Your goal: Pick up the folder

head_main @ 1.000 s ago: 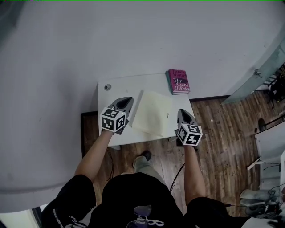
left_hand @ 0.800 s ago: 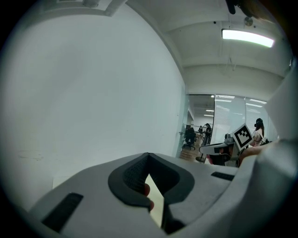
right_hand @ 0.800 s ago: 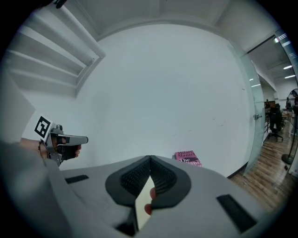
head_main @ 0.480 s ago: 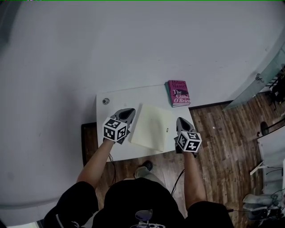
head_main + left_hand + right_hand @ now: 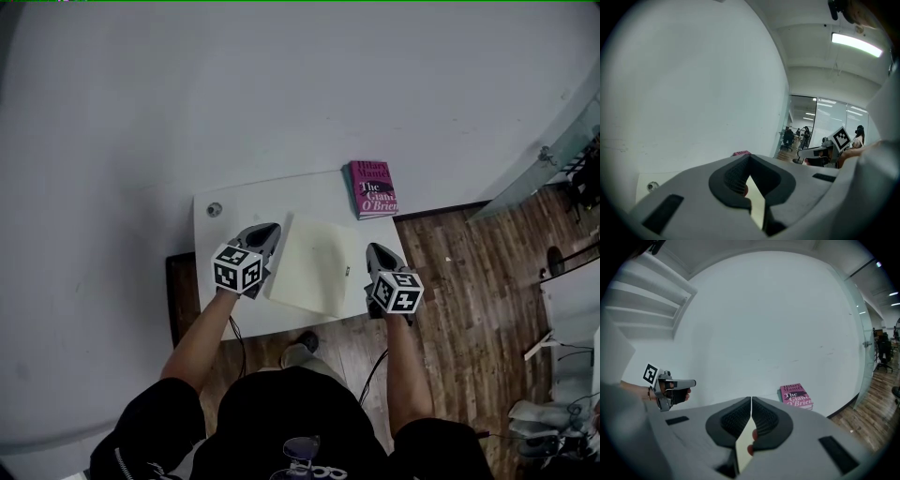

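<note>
The pale cream, flat rectangular folder (image 5: 314, 264) hangs between my two tools over the small white table (image 5: 244, 202), its long sides running away from me. I cannot tell whether its underside touches the tabletop.

My left gripper (image 5: 265, 234) is clenched on the folder's left edge. In the left gripper view the dark ribbed pads (image 5: 733, 176) meet at the tips, with a cream sliver of the folder (image 5: 758, 206) pinched behind them.

My right gripper (image 5: 377, 251) is clamped on the opposite edge. In the right gripper view its jaws are pressed together on the same cream sheet (image 5: 744, 444).

A magenta hardcover book (image 5: 373, 187) lies flat on the table's far right corner, apart from the folder. A small round metal fitting (image 5: 215, 209) sits at the far left corner. Brown wooden floorboards (image 5: 469, 281) spread to the right.
</note>
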The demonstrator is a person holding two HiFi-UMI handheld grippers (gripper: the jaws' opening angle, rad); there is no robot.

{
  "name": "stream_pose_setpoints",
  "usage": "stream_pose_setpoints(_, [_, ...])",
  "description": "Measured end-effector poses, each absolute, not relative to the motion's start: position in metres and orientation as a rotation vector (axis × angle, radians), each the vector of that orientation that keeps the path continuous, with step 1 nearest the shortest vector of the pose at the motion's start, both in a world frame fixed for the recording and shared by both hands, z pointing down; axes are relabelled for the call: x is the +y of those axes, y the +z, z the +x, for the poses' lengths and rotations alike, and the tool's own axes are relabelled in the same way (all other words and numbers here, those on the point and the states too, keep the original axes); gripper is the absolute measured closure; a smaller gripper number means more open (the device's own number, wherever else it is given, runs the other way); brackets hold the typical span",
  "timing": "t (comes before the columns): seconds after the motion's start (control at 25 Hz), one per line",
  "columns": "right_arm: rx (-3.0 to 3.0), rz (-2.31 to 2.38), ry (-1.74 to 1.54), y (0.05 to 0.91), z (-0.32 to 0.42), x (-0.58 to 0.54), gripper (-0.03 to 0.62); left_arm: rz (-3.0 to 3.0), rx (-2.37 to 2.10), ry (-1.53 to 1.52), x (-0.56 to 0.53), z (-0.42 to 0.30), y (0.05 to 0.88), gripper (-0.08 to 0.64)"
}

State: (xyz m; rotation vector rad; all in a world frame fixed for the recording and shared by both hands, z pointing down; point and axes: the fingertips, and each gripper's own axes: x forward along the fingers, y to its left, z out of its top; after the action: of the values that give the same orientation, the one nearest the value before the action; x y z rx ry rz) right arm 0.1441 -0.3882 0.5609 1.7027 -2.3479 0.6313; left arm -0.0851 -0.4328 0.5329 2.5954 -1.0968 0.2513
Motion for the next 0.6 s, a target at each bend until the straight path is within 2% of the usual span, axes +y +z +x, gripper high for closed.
stream_pose_setpoints(0.2, [-2.384, 1.605, 0.727, 0.580, 0.138, -0.392, 0.561, 2.568, -1.041, 0.268, -0.438, -0.082, 0.552, 0.546])
stream_pose_setpoints(0.28, [-2.389, 1.560, 0.774, 0.590, 0.137, -0.394, 0.459, 2.546, -1.012, 0.262, -0.440, -0.080, 0.560, 0.546])
stream_pose_setpoints(0.4, [-2.382, 1.516, 0.820, 0.604, 0.136, -0.396, 0.397, 2.504, -0.972, 0.276, -0.441, -0.079, 0.576, 0.533])
stream_pose_setpoints(0.48, [-2.368, 1.502, 0.846, 0.615, 0.137, -0.398, 0.374, 2.473, -0.932, 0.297, -0.442, -0.077, 0.590, 0.426])
stream_pose_setpoints(0.6, [-2.343, 1.481, 0.898, 0.633, 0.140, -0.401, 0.354, 2.434, -0.896, 0.339, -0.445, -0.074, 0.610, 0.368])
